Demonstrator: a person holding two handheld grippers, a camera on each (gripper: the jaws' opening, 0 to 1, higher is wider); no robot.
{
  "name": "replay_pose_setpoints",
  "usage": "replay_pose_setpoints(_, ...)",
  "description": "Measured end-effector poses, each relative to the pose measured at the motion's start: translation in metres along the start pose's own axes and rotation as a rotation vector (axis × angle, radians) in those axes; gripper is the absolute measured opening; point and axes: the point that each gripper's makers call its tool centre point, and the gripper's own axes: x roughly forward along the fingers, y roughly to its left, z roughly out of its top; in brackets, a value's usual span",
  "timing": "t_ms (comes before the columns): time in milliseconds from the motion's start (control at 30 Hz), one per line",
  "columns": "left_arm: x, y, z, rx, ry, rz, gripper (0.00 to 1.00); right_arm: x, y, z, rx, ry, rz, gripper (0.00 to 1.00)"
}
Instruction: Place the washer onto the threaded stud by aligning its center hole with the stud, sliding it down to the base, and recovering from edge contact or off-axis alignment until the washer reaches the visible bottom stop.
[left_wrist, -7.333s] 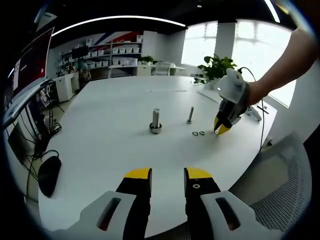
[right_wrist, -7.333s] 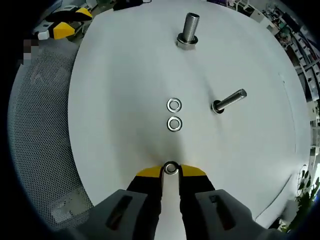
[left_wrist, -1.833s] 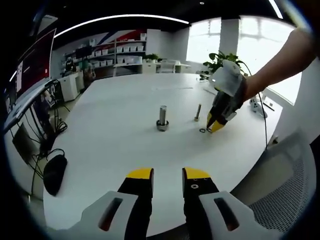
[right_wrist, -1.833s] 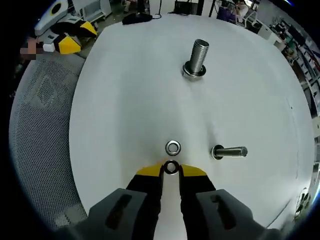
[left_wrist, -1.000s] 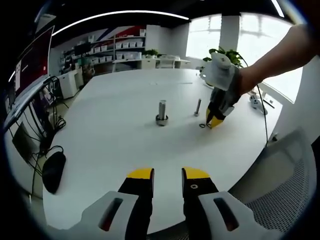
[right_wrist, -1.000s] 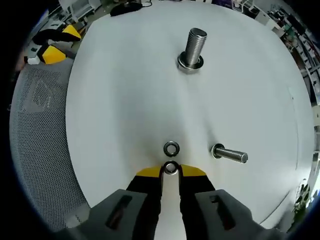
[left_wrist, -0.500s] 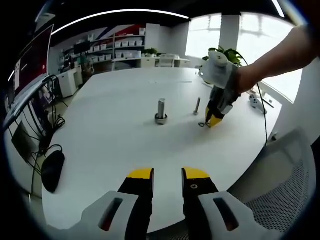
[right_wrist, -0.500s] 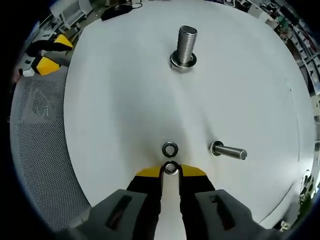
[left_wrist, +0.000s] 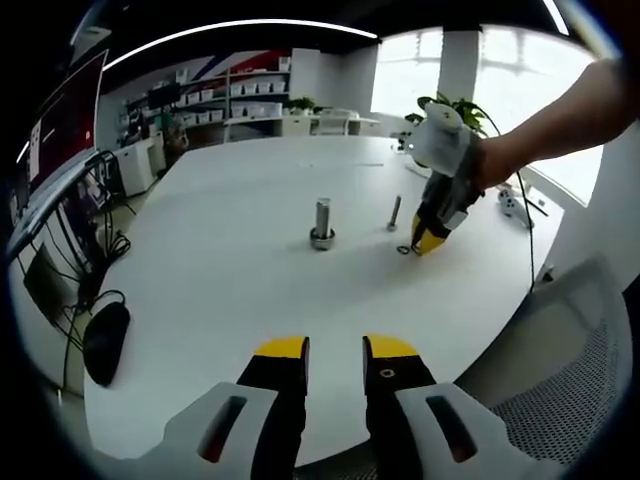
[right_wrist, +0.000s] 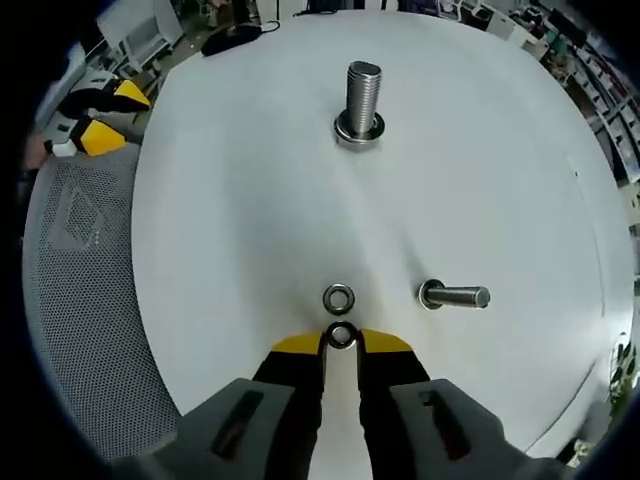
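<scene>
A small steel washer (right_wrist: 341, 336) sits pinched between the yellow tips of my right gripper (right_wrist: 341, 342), just above the white table (right_wrist: 240, 200). Another washer (right_wrist: 339, 297) lies flat on the table right ahead of it. The thin threaded stud (right_wrist: 455, 296) stands to the right, the thick threaded stud (right_wrist: 360, 100) on its wide base farther ahead. In the left gripper view my left gripper (left_wrist: 335, 352) hangs over the near table edge, jaws a little apart and empty. Across the table, the right gripper (left_wrist: 428, 240) is held by a hand beside the thin stud (left_wrist: 394, 212) and thick stud (left_wrist: 322, 222).
A mesh chair (right_wrist: 75, 290) stands by the table edge on the left of the right gripper view. A dark computer mouse (left_wrist: 103, 341) with its cable lies at the left table edge. Shelves, a plant (left_wrist: 440, 112) and windows stand behind the table.
The right gripper view has shifted slightly, the thick stud now appears more upright and centred. The washer stays pinched. My left gripper has not moved.
</scene>
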Motion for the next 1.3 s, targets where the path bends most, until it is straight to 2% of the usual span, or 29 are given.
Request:
replay_pose_setpoints(567, 0.001, 0.001, 0.001, 0.001, -0.005, 0.004, 0.19, 0.0, -0.002, 0.002, 0.046, -0.068, 0.0, 0.13)
replay_pose_setpoints(733, 0.0, 0.002, 0.002, 0.0, -0.013, 0.009, 0.19, -0.004, -0.005, -0.006, 0.066, -0.068, 0.0, 0.13)
replay_pose_setpoints(1000, 0.0, 0.001, 0.002, 0.0, -0.014, 0.006, 0.19, -0.022, -0.018, -0.008, 0.114, -0.116, -0.013, 0.13)
replay_pose_setpoints(1300, 0.0, 0.001, 0.003, -0.001, -0.016, -0.002, 0.19, -0.045, -0.034, 0.007, 0.097, -0.171, -0.046, 0.13)
